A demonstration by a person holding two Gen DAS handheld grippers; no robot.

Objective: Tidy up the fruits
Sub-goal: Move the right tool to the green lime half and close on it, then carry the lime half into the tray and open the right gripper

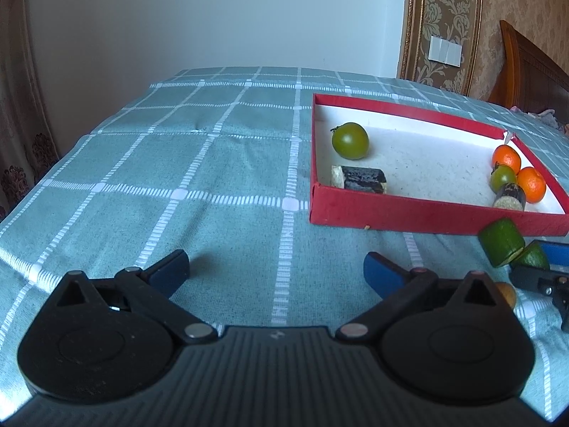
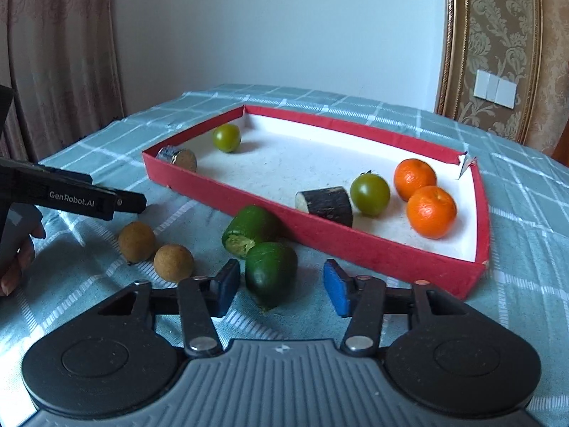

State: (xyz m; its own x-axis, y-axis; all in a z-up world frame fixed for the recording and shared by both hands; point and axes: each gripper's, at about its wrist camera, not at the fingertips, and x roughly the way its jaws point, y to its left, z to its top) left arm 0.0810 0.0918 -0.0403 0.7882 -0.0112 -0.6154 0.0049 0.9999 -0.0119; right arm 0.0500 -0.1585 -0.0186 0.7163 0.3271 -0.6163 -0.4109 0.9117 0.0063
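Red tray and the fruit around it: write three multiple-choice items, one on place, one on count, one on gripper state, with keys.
1. Where are the two brown round fruits?
A. in the red tray
B. on the tablecloth
C. in the left gripper

2. How many oranges lie in the tray?
A. one
B. two
C. four

3. The right gripper is
A. open around a green piece
B. shut on it
C. holding an orange

Key: B, they sit outside the tray; B, two side by side; A, jaws stand apart either side.
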